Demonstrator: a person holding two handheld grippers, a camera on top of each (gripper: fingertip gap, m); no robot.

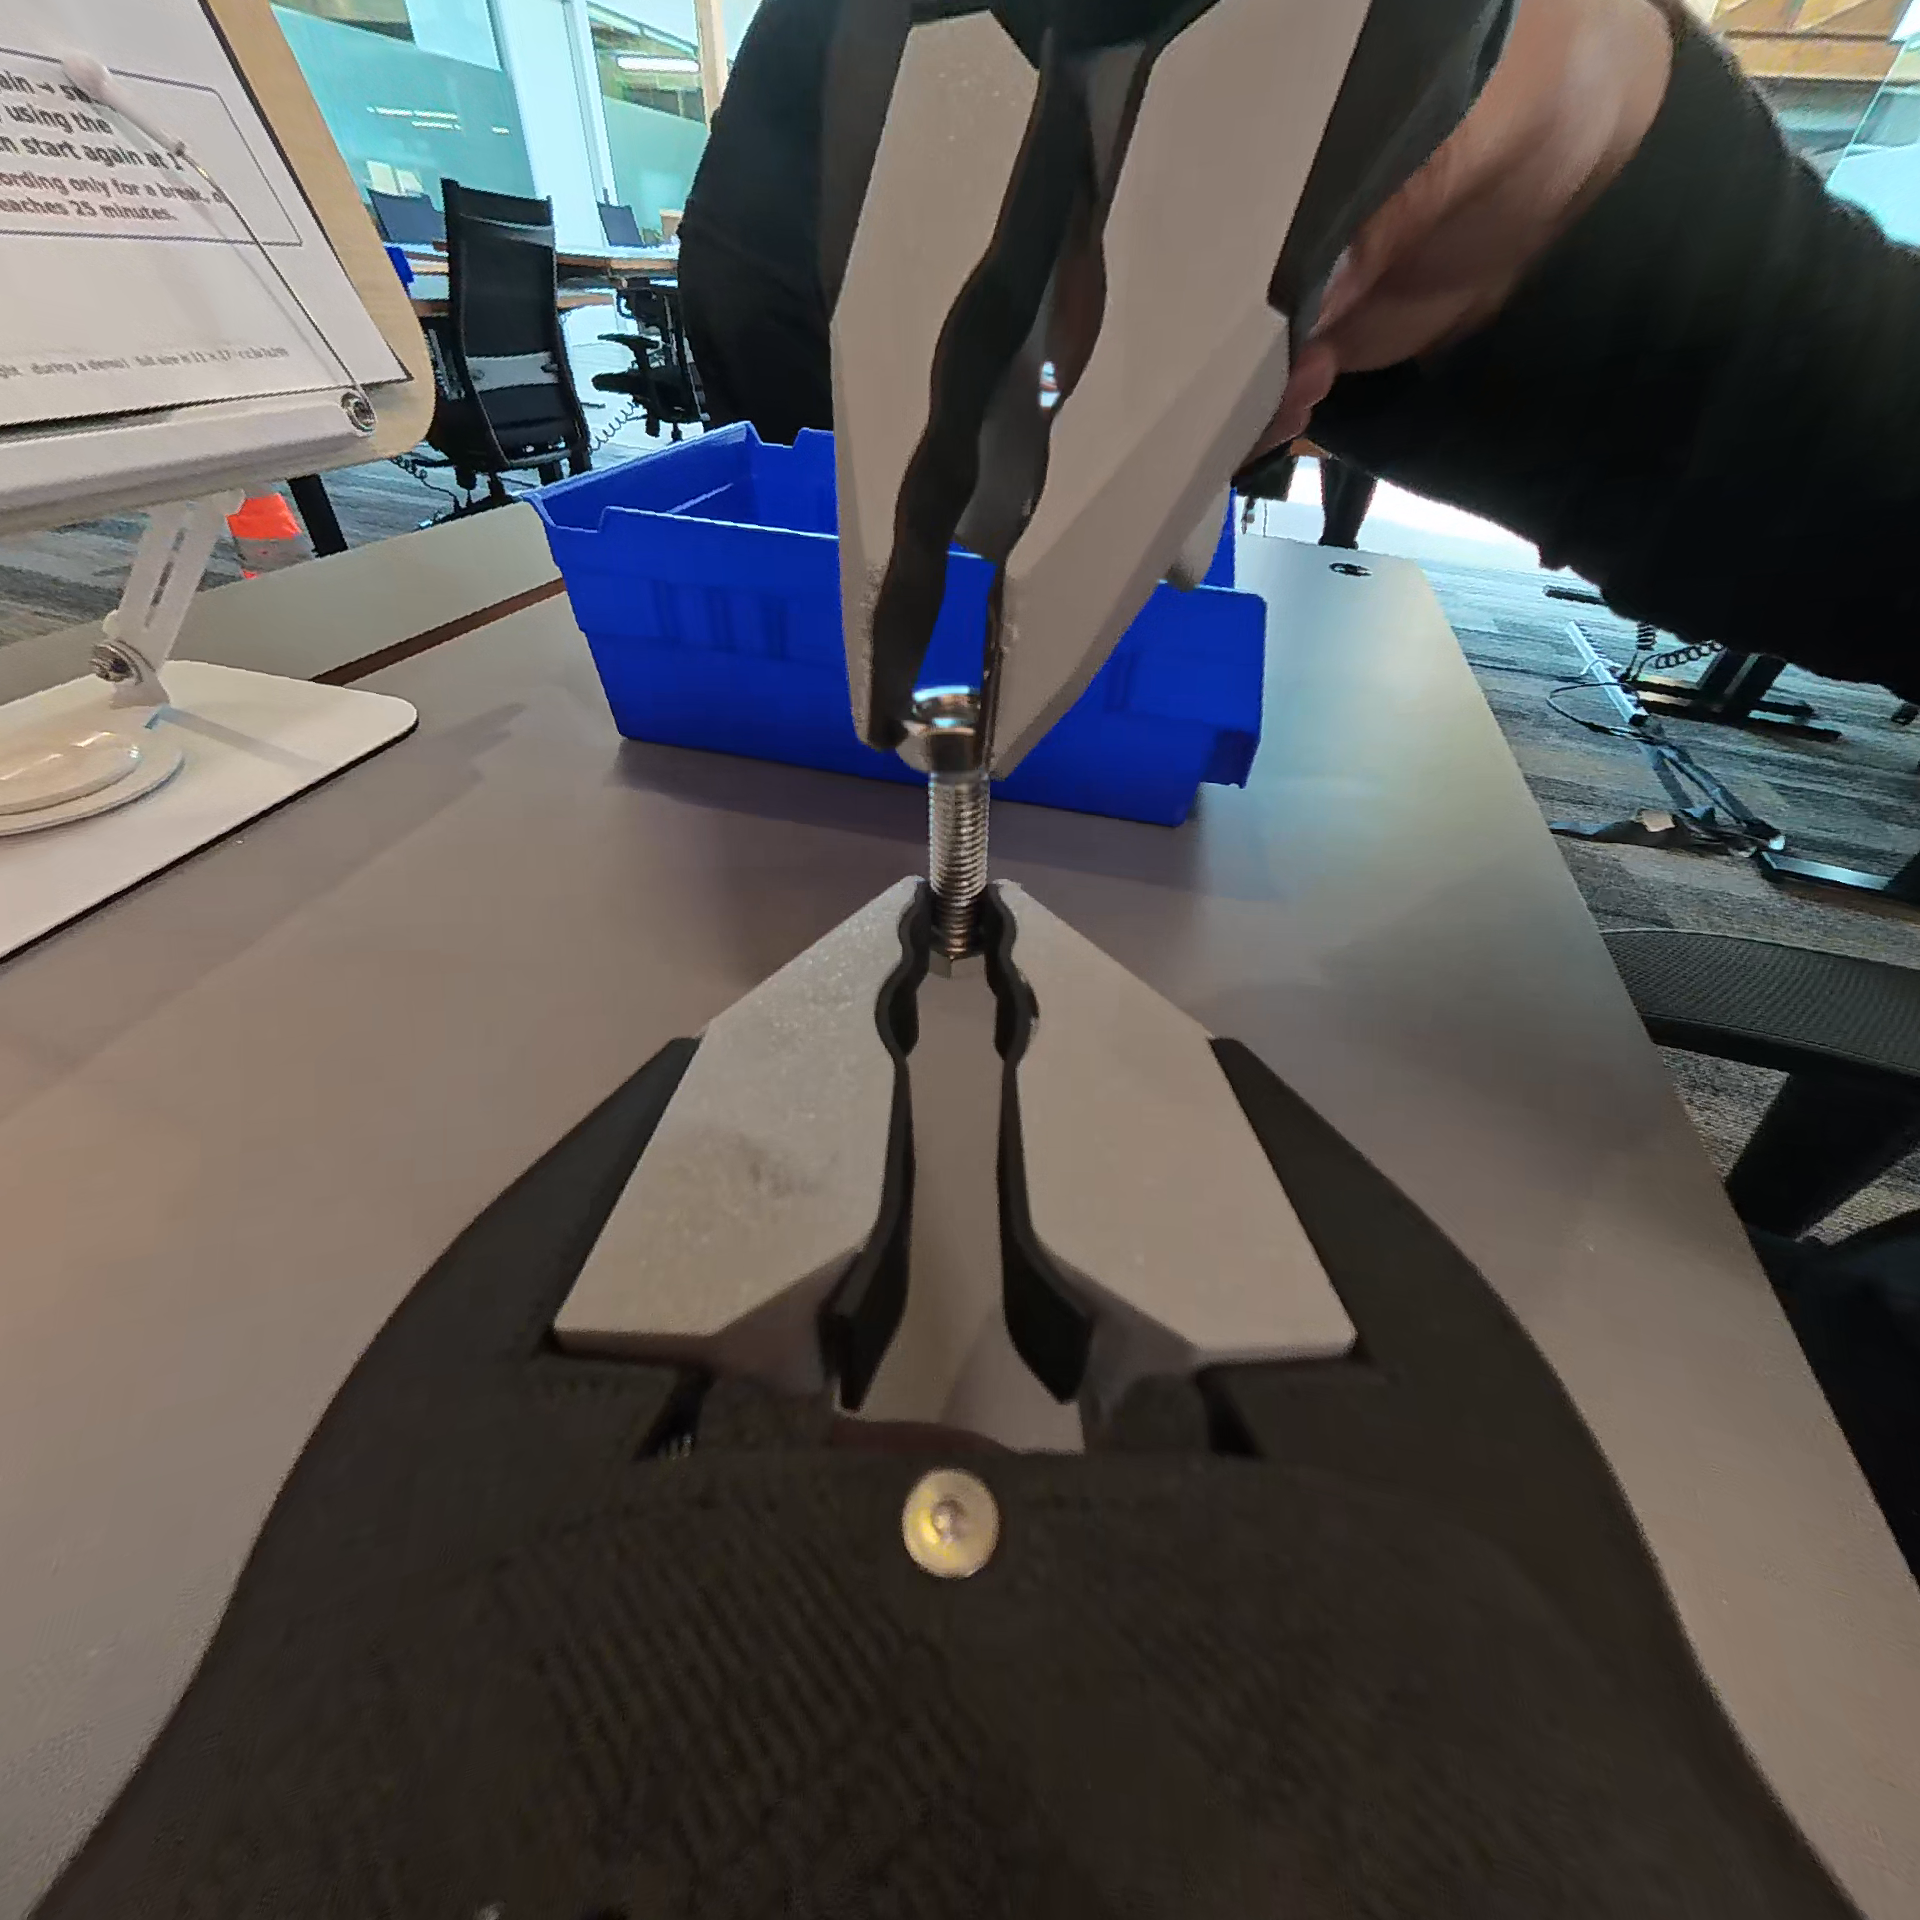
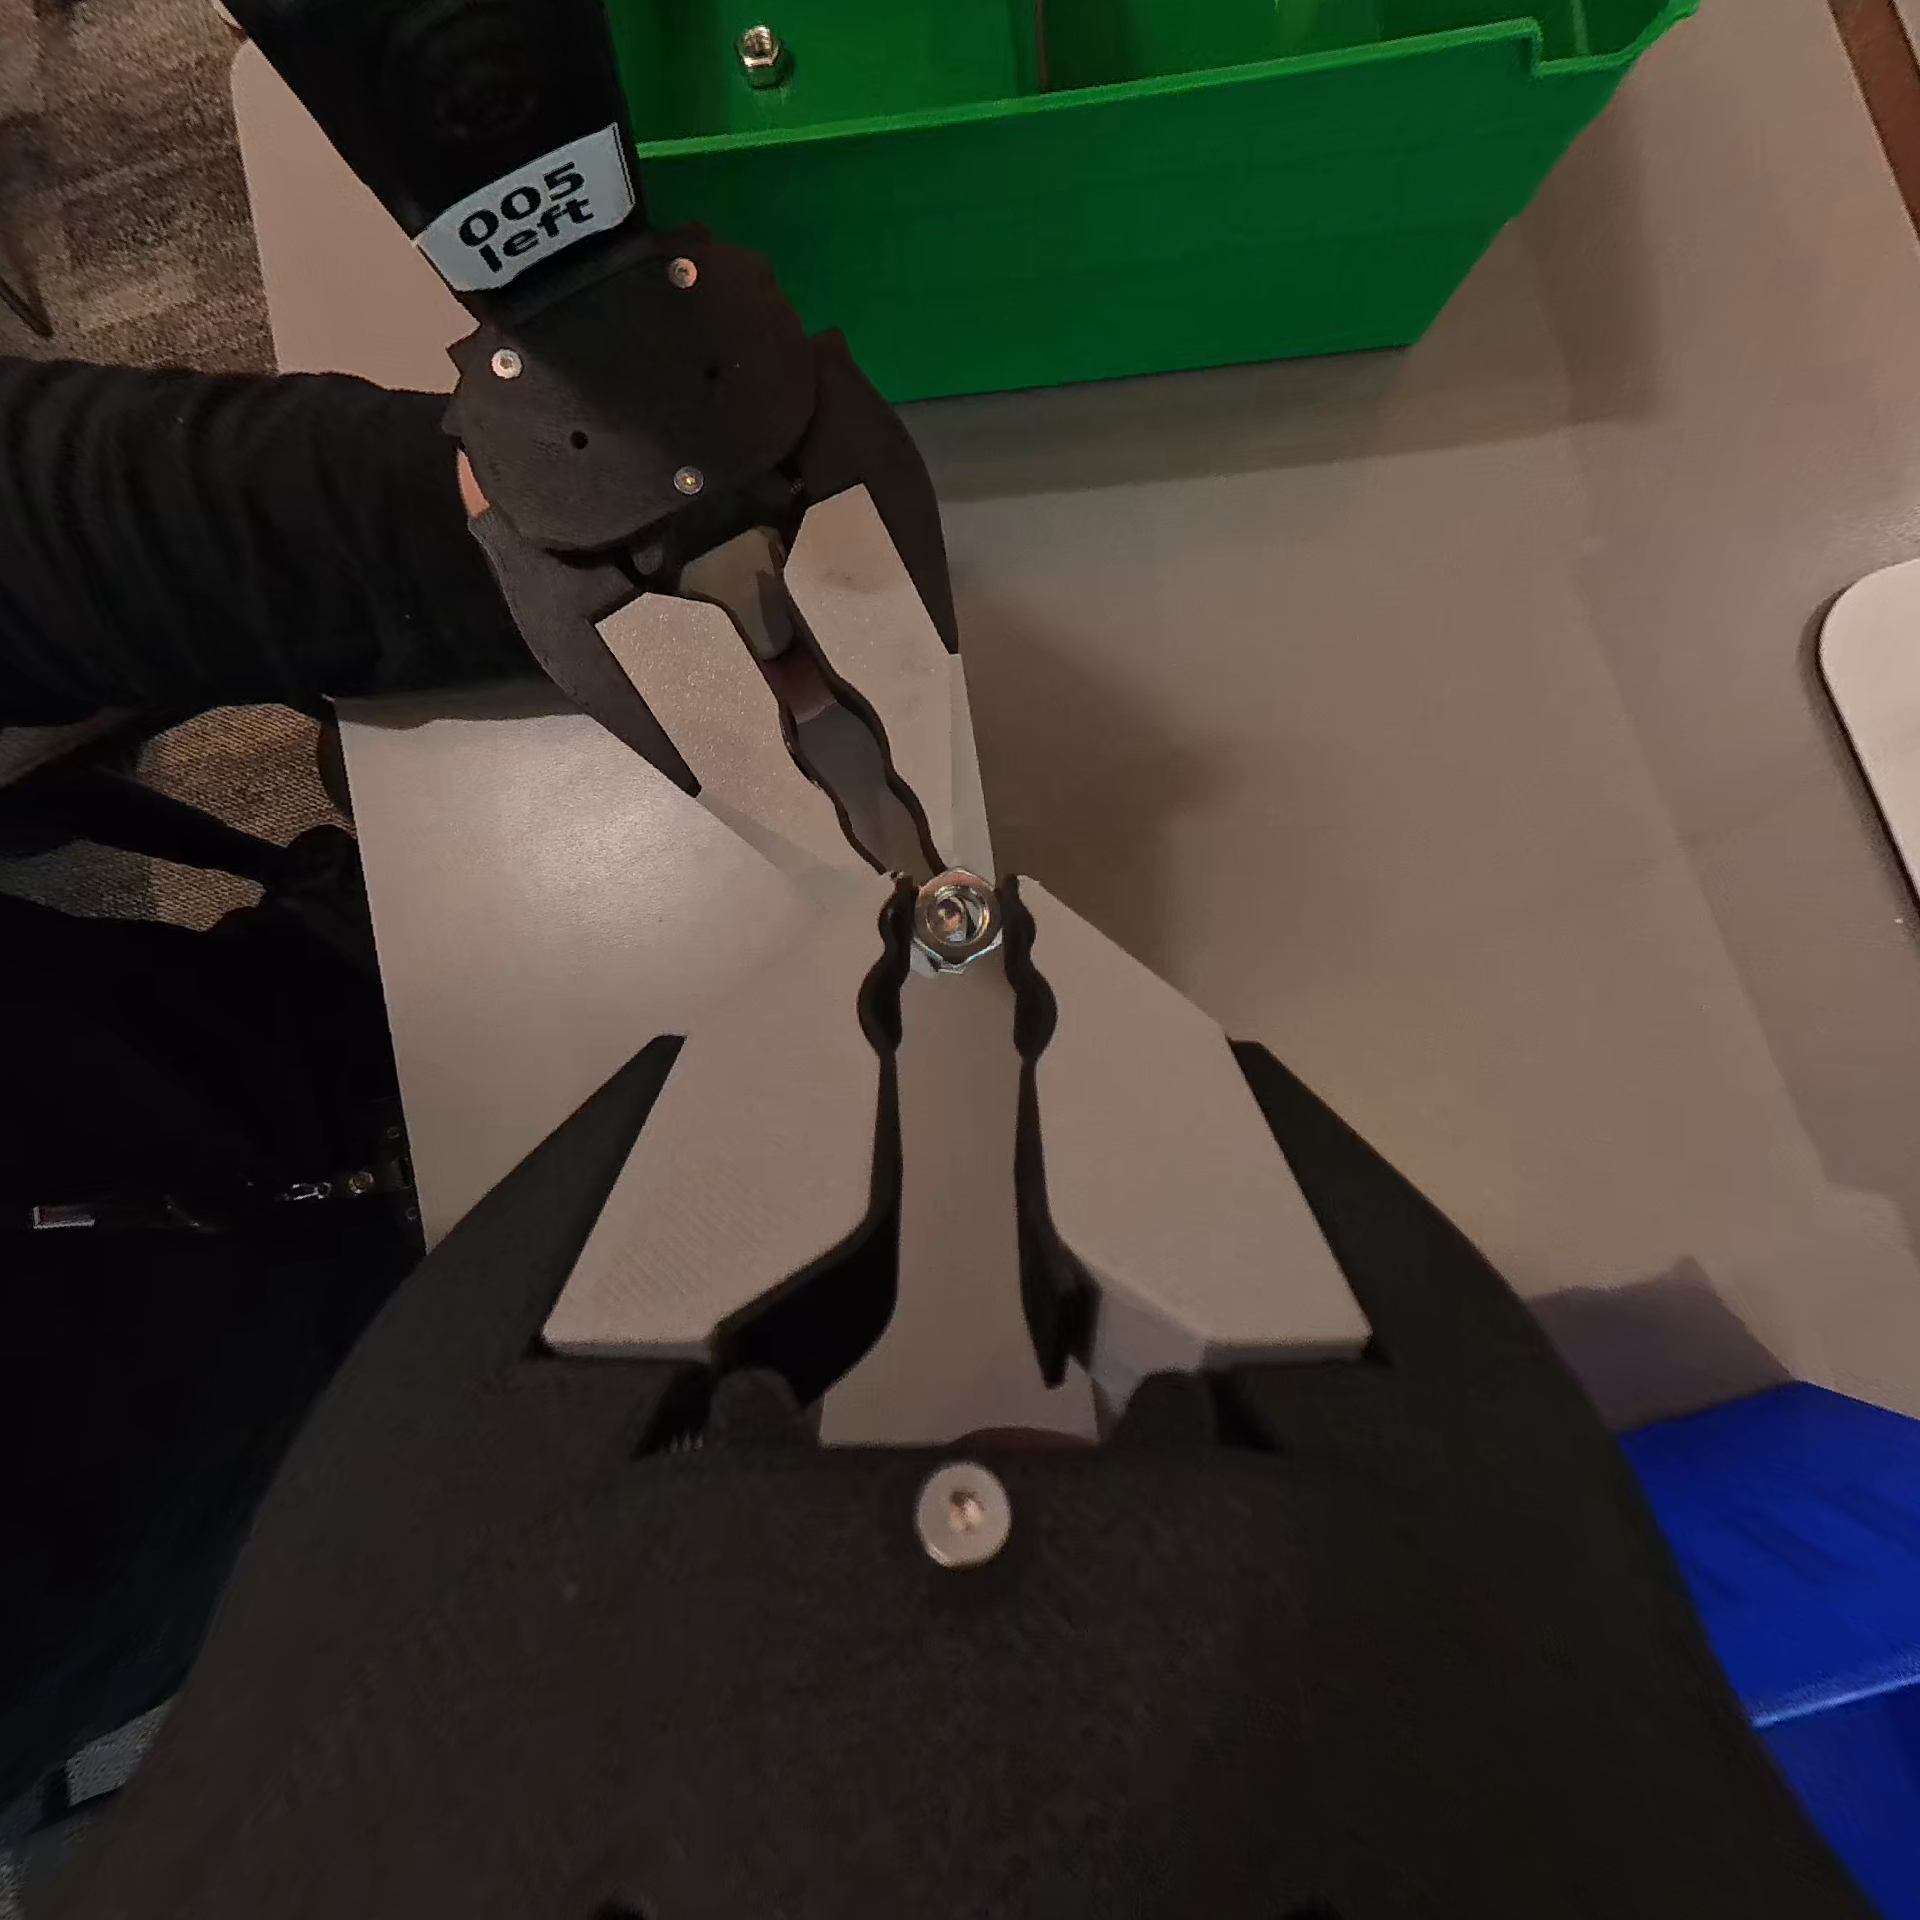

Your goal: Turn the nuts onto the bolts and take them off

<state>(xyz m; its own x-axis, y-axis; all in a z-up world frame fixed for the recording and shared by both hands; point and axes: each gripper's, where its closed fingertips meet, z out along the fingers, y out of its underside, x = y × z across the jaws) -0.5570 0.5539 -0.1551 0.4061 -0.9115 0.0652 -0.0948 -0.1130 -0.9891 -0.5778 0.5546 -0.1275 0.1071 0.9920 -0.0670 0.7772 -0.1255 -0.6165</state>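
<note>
The grey counter [image 1: 1403, 935] carries a blue bin [image 1: 727, 623] at its far side in the left wrist view and a green bin [image 2: 1091, 239] at the top of the right wrist view, with a loose nut [image 2: 764, 57] lying inside it. A white stand [image 1: 156, 468] with a printed sheet sits on the counter left of the blue bin. The left claw [image 1: 956, 914] is closed to a narrow gap on the nut [image 1: 954, 940] threaded on the lower end of the bolt [image 1: 954, 831]. The right claw [image 1: 940, 727] comes down from above and is clamped on the bolt's head, so the bolt stands upright between the two claws, clear of the counter. A dark sleeve [image 1: 1662, 364] shows behind the right claw
</note>
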